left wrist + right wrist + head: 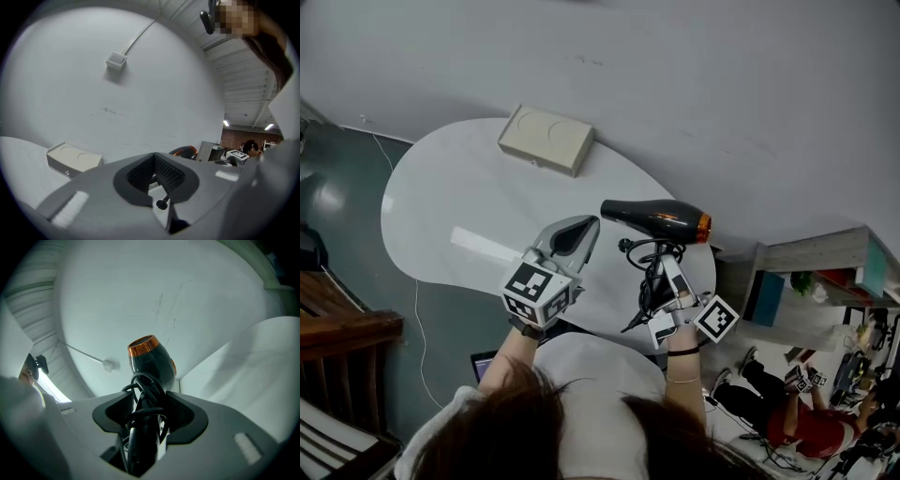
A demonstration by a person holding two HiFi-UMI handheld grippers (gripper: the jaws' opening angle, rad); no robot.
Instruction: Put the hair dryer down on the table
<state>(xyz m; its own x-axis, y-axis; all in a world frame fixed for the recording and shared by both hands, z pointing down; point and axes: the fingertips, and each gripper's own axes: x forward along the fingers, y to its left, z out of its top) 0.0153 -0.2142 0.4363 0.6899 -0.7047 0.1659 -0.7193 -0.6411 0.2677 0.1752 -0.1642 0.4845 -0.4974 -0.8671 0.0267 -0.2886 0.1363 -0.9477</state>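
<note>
White bench [431, 206] is carrying a beige box [546, 139] at its far edge, and the right gripper [671, 274] is clamping its fingers on the hair dryer [658, 217] handle over the right edge; left gripper [579, 231] fingers are resting together, empty.

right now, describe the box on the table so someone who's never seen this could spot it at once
Start at the white rounded table against the grey wall and look to its far edge. The box lies flat there. It is pale beige and rectangular with two round recesses on top, unlike the black orange-ringed hair dryer.
</note>
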